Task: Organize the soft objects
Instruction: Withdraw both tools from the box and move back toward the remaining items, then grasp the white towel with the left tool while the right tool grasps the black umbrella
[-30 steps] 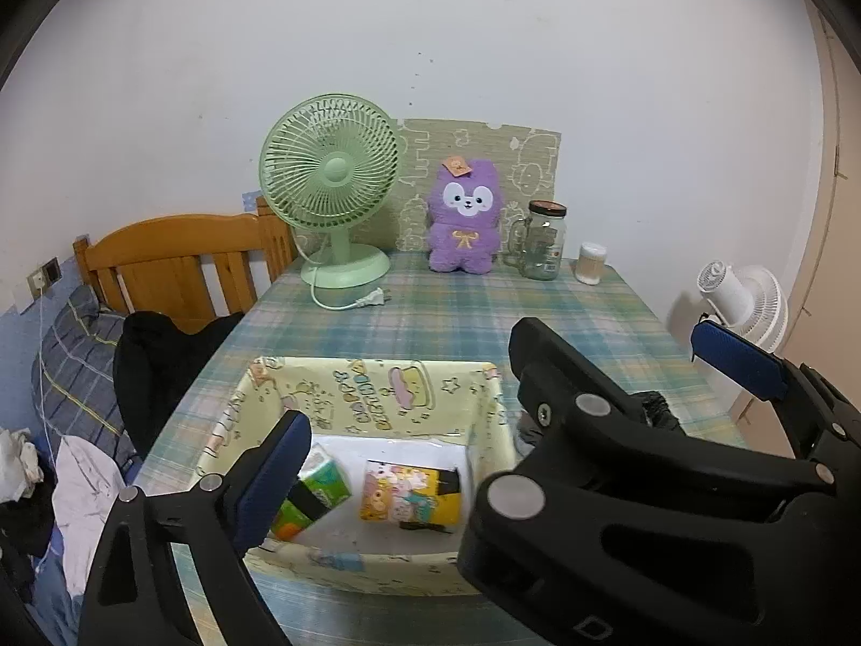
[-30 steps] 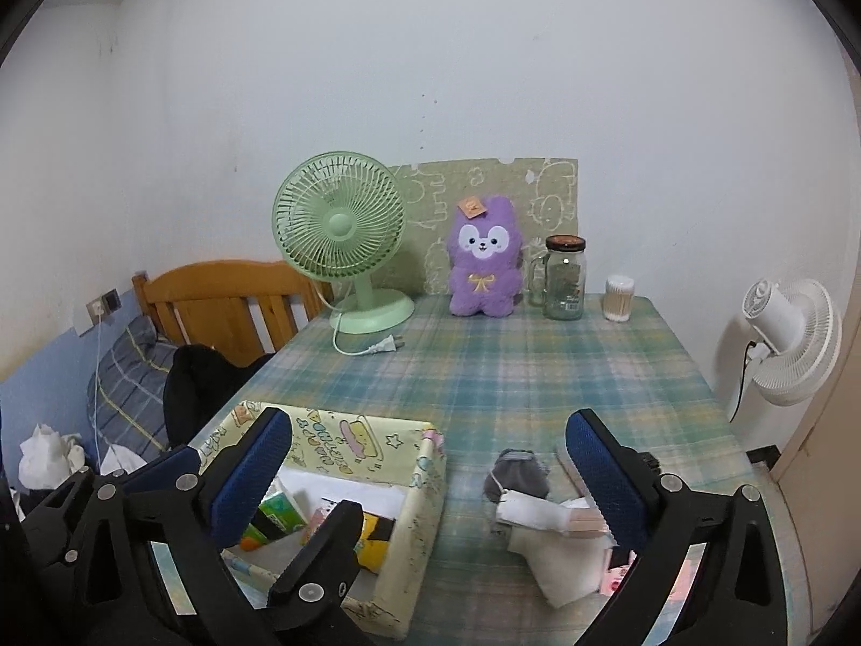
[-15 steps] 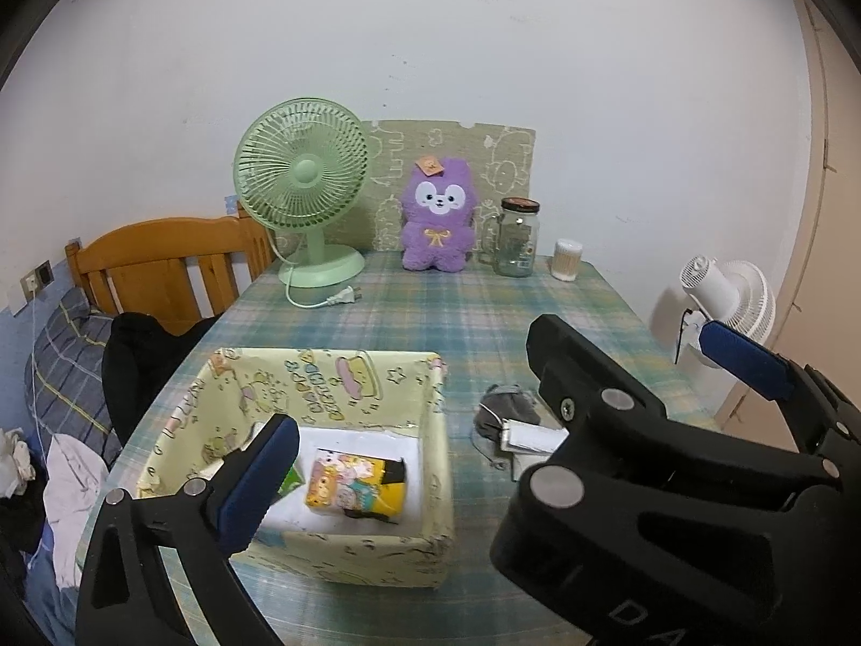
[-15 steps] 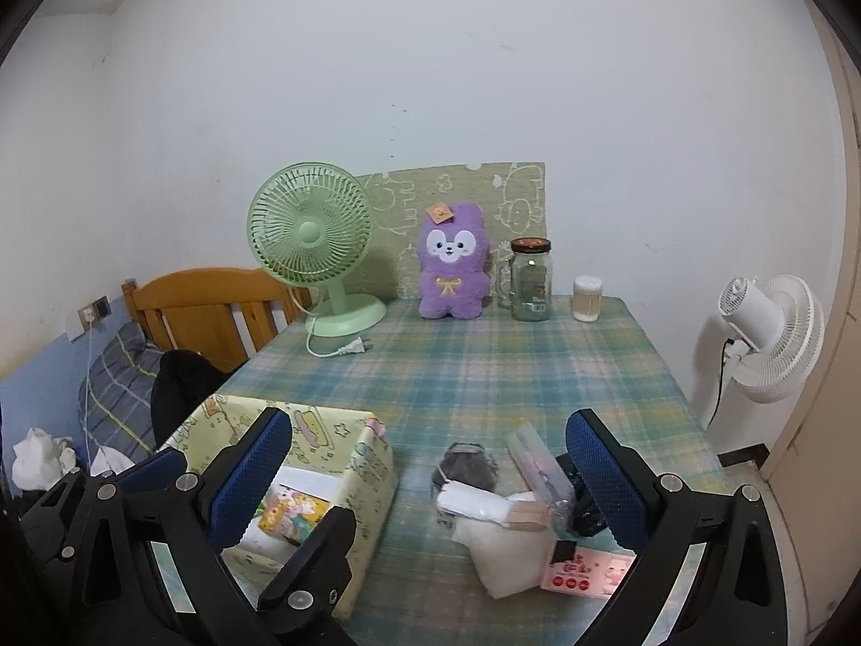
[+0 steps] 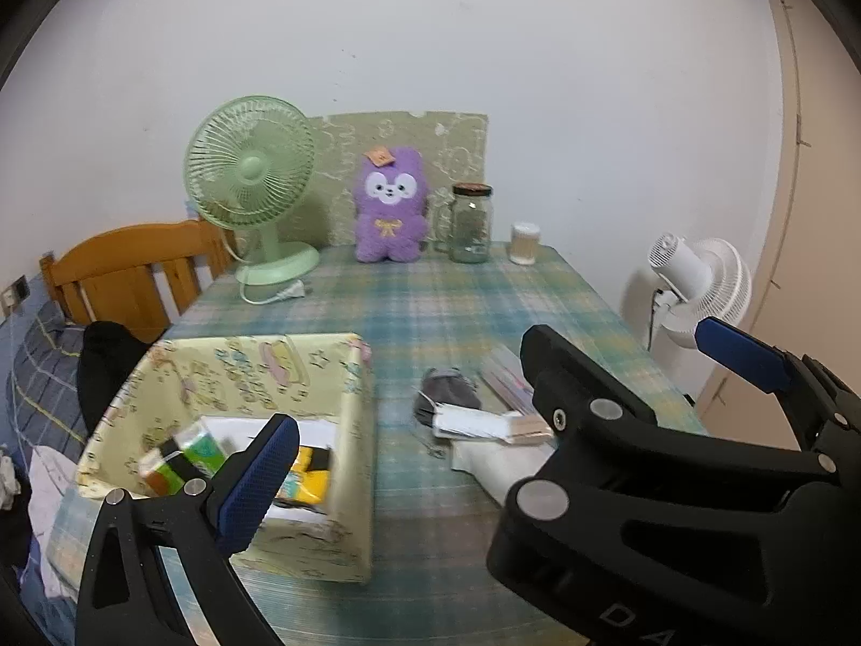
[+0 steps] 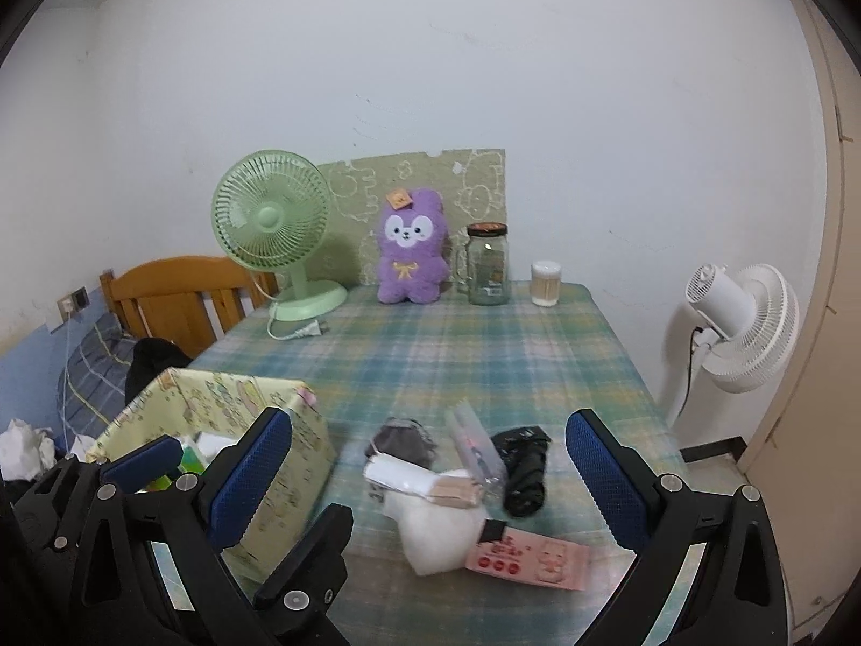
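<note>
- Both grippers are standing wide and empty: left gripper (image 5: 500,393) jaws have just been opening above the table, right gripper (image 6: 430,476) is framing the pile.
- Cartoon-print storage box (image 6: 237,404) is sitting left, already holding small packets (image 5: 202,449).
- Soft items are waiting beside it: grey pouch (image 6: 401,439), white cloth (image 6: 438,530), black cloth (image 6: 522,471).
- Pink packet (image 6: 530,557) is showing unreadable writing.

Black plastic gripper (image 6: 430,476) frames, blue textured pads (image 6: 250,476), silver round screws
</note>
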